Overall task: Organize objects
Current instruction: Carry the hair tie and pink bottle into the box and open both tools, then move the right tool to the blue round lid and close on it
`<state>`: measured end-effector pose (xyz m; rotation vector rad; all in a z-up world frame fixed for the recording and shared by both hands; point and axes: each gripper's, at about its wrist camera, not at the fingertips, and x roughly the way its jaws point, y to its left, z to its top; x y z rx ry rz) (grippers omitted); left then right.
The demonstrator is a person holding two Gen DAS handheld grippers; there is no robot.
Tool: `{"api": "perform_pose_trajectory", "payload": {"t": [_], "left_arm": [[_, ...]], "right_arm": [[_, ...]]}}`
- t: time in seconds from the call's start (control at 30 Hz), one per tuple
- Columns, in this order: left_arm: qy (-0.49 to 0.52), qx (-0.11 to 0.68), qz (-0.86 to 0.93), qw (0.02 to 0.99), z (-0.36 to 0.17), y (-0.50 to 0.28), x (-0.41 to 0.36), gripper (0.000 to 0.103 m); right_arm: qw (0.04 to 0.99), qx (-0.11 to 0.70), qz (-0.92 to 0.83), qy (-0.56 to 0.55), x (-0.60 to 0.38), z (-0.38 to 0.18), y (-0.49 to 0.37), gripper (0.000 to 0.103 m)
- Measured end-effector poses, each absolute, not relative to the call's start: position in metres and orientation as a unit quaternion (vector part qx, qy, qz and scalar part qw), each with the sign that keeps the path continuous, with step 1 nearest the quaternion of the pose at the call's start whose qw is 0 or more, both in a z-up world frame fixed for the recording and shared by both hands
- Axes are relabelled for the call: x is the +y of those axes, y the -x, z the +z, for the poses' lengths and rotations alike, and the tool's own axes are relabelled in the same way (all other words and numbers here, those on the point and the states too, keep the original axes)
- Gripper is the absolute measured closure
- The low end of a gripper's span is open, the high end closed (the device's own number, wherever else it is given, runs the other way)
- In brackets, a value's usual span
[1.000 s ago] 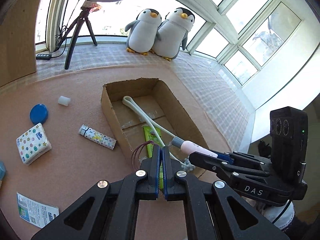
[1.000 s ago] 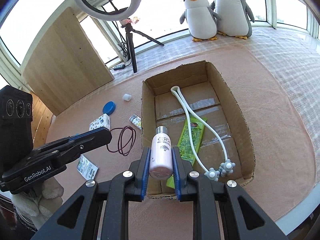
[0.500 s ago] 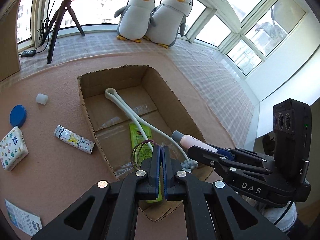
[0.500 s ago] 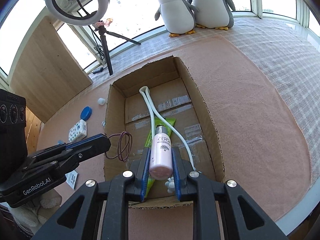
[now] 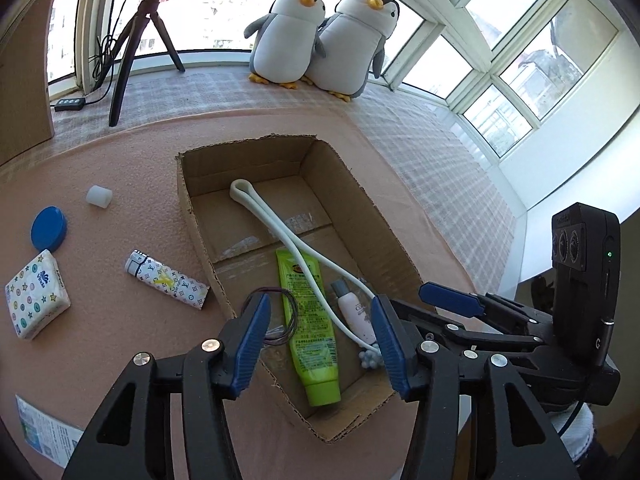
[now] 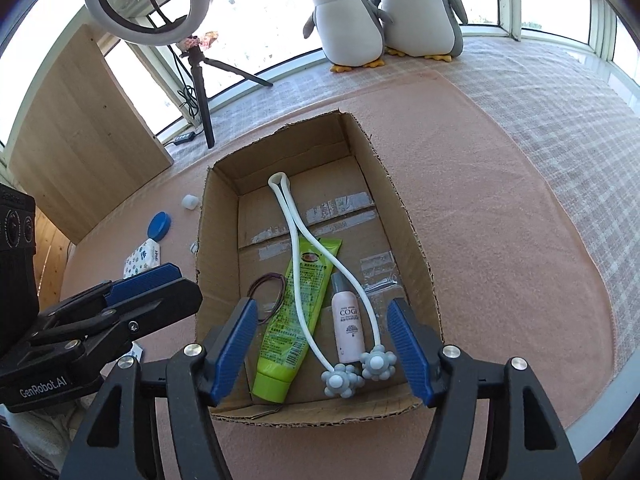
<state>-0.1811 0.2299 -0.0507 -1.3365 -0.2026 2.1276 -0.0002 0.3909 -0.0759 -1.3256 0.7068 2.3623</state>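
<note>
**Box contents and loose stock, near to far**

Left gripper: lower centre of left view, jaws spread wide, nothing between them. Right gripper: lower centre of right view, jaws likewise spread and empty, poised above the near end of the cardboard box.

Inside box, near end:
- Green tube, flat on the floor. Probably soft and squeezable; best gripped across the stiffer cap end.
- Pink bottle, lying just right of the tube. Likely light, rigid, smooth-sided and prone to slipping; grip across the body.
- White massager, two thin limbs crossing over the tube, knobbed ends near the front wall, loop at the far end. Probably springy; take by one limb.
- Dark hair ties, by the left wall. Limp and thin; hard to pinch from a flat floor.

Outside box, centre left of left view, on pink cloth:
- Patterned tube, just beside the box wall. Likely light; grip across the middle.
- Tissue pack, soft, compressible.
- Blue lid, flat and low; edge grip needed.
- White cap, small, apt to roll.
- Printed sachet, lower left corner, flat.

View differences: left view alone shows the patterned tube whole and the sachet; right view hides the tube behind the box wall, but shows bottle label and both massager knobs clearly.
</note>
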Motion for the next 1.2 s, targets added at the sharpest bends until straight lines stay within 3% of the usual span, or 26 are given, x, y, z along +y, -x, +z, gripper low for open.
{"api": "perform_pose_trajectory", "payload": {"t": [0.6,0.9,1.2], "left_arm": [[0.512,-0.103,0.808,0.274,-0.056,0.167,0.152,0.048],[0.51,-0.13,0.822,0.217,-0.063,0.144,0.068,0.048],[0.516,-0.139,0.824,0.187,-0.074,0.107,0.011,0.048]], "right_arm": [[0.117,0.245,0.852,0.448,0.347,-0.063,0.026,0.039],[0.051,0.193,0.86,0.47,0.299,-0.054,0.083,0.039],[0.039,0.161,0.832,0.53,0.277,-0.081,0.149,0.04]]}}
